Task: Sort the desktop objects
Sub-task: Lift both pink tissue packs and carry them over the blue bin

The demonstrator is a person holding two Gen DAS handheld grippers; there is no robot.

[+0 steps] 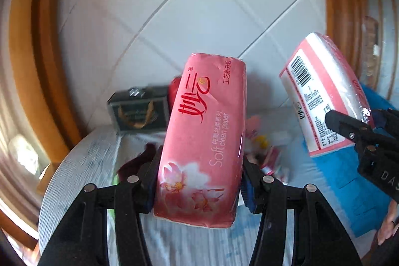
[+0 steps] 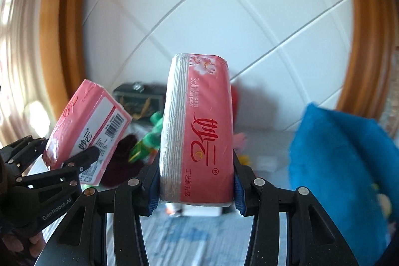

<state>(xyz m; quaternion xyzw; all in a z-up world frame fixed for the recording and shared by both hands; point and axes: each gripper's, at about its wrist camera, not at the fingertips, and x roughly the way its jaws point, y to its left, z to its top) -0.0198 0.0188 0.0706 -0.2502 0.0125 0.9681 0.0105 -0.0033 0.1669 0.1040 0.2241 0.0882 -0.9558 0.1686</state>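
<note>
Two pink tissue packs are held up above the table. In the left wrist view, my left gripper (image 1: 200,166) is shut on one pack (image 1: 202,129), which stands upright between the blue pads with its logo face toward the camera. At the right of that view, my right gripper (image 1: 359,124) grips the second pack (image 1: 321,96), tilted, barcode side showing. The right wrist view shows my right gripper (image 2: 197,178) shut on its pack (image 2: 199,121). At the left of that view, my left gripper (image 2: 59,151) holds the other pack (image 2: 87,121).
A dark box (image 1: 139,111) stands at the back of the striped tablecloth (image 1: 82,166). A dark red cloth (image 2: 122,163), a green item (image 2: 149,138) and small pink and yellow clutter (image 1: 259,141) lie below. A blue fabric thing (image 2: 336,166) fills the right. A white panelled wall with wooden frame (image 2: 57,41) stands behind.
</note>
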